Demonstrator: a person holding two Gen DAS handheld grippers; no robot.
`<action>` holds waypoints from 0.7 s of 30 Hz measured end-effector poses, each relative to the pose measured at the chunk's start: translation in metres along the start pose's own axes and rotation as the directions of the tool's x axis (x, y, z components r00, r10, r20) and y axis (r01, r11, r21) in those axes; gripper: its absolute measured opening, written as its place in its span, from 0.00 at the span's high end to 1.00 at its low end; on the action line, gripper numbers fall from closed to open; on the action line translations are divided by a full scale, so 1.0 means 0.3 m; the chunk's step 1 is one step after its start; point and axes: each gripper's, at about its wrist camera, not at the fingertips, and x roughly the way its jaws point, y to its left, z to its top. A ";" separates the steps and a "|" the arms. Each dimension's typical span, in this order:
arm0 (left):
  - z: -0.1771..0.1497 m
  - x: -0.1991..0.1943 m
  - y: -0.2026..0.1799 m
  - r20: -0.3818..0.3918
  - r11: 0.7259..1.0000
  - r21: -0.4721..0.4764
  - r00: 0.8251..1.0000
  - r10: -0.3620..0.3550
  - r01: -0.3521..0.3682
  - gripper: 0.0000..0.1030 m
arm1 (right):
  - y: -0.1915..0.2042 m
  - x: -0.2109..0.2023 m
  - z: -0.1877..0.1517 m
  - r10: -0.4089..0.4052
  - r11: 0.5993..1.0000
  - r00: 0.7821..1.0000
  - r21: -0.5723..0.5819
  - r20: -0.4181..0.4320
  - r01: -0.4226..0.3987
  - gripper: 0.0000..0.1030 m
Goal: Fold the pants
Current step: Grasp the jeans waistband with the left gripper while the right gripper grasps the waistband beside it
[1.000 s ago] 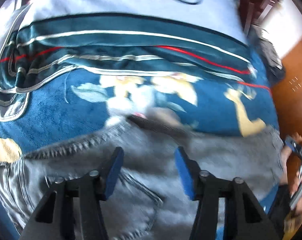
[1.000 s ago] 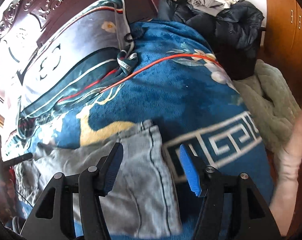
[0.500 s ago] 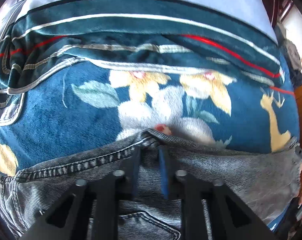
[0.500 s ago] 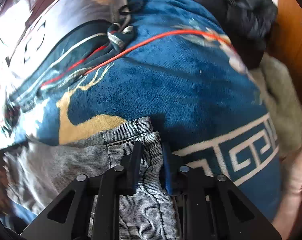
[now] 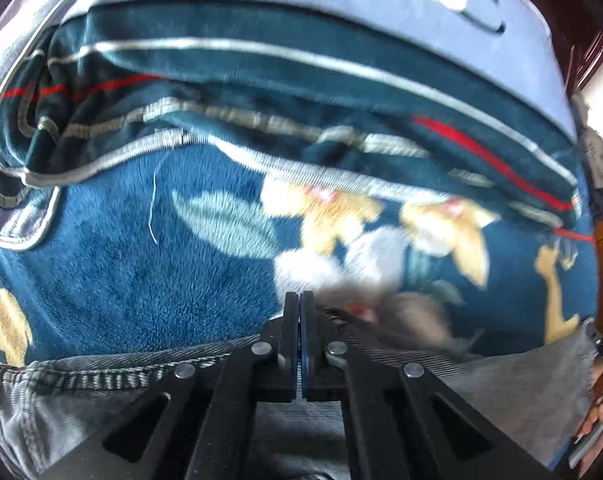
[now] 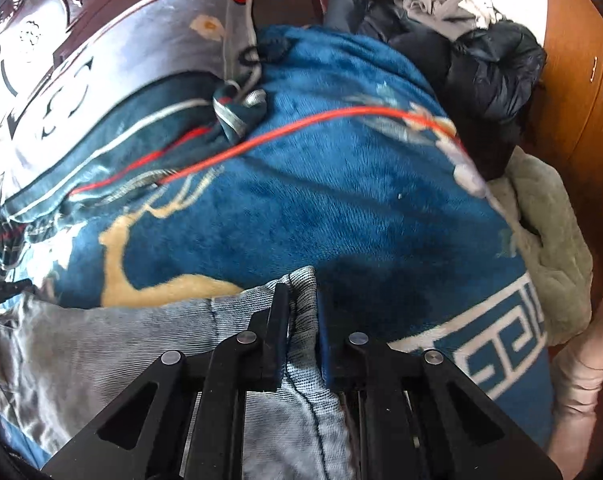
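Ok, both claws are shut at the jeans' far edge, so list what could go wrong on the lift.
1. The left claw looks shut with no denim visible between its pads, so the jeans may stay down on that side.
2. The right claw pinches only the hem corner, which could slip out.
3. The plush blanket could drag and bunch the denim.

Blue floral blanket – dark jacket pile, wooden cabinet beyond.

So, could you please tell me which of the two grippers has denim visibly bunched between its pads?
The right gripper: a fold of the grey jeans fills its gap. The left gripper looks fully shut, with no fabric visible between its pads.
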 end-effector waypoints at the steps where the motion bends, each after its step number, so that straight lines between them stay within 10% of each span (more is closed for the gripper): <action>1: -0.001 0.004 0.002 0.002 1.000 -0.002 1.000 -0.007 0.007 0.98 | -0.004 0.010 -0.007 0.001 1.000 1.000 -0.001 0.003 -0.001 0.86; 8: -0.005 -0.135 0.084 -0.012 0.980 -0.035 0.981 -0.195 0.195 0.96 | -0.030 -0.086 -0.017 0.020 0.997 0.999 0.074 0.027 -0.022 0.59; 21: -0.311 -0.462 0.485 -0.035 0.989 -0.049 0.990 -0.140 0.138 0.92 | 0.322 -0.206 -0.221 0.226 0.971 0.972 -0.071 -0.059 -0.230 0.51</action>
